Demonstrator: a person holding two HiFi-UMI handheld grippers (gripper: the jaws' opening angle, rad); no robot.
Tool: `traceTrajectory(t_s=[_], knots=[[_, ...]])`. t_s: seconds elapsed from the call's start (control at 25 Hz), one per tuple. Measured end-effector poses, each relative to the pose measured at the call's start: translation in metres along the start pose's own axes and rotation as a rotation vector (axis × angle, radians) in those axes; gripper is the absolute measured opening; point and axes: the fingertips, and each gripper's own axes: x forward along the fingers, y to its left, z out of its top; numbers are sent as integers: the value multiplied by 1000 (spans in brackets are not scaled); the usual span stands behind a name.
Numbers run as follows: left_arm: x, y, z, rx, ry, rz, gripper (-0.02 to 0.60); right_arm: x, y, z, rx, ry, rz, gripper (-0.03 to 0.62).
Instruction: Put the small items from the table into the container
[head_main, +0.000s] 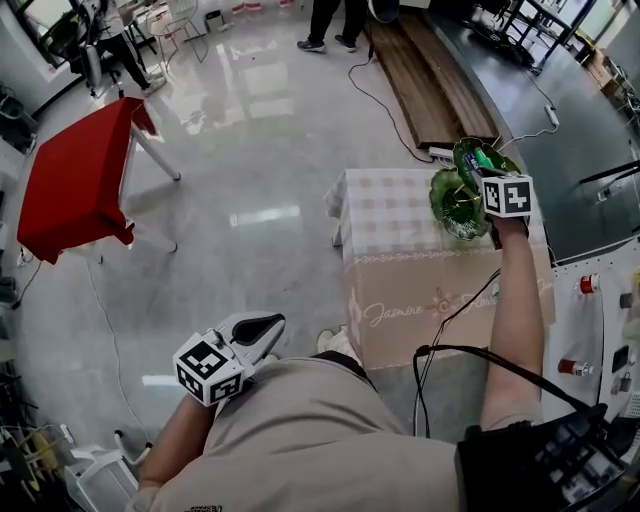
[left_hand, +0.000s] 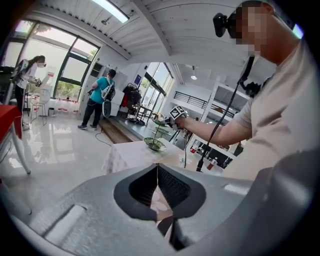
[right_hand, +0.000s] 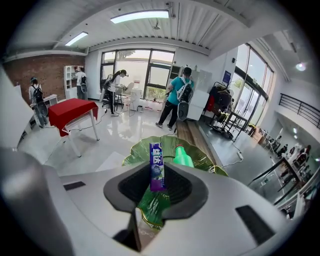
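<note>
Person stands at a small table (head_main: 395, 215) draped in a checked cloth. Right arm stretched out over it. Right gripper (right_hand: 157, 172) pinches a slim purple pack (right_hand: 157, 156): both pads pressed on its flat sides, pack standing upright between them, printed face toward the gripper's camera. The pack hangs in the air, clear of the cloth, right at the near edge of the upper leaf of the green tiered dish (head_main: 458, 205), which stands at the table's far right corner. From the right gripper view a small green bottle (right_hand: 183, 156) lies on that upper leaf, just right of the pack and a bit beyond it; a lower leaf of the dish shows through the gap under the jaws. Left gripper (head_main: 268, 330) held low against the person's hip, well apart from the table, pointing across the floor toward it; its fingers are pressed together with nothing between them. A black cable (head_main: 440, 330) trails down from the right arm. Red table (head_main: 75, 185) off to the left on the shiny floor, and long wooden boards (head_main: 425, 80) on the floor beyond the table.
</note>
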Motion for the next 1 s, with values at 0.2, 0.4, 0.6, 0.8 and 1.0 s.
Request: traceTrajectory(t_s=[0.2,0.4,0.6,0.8,1.0], knots=[[-3,0,0,-3,-4,13,9,7,-3,-2,-3,22,-21,98],[-4,-3,0,-4,-12,10,9,4,-4,2,1,3,-24,104],[-11,-3,-4,0,-17,-2,9,-13,2,1,8,-29,-31,104],[-18,-7,-6,15,-12,-41,9,-42,16,-7,20,-66,-36,103],[-30,-15,-8,30,-15,-100,9,-82,45,-23,32,-93,-42,92]])
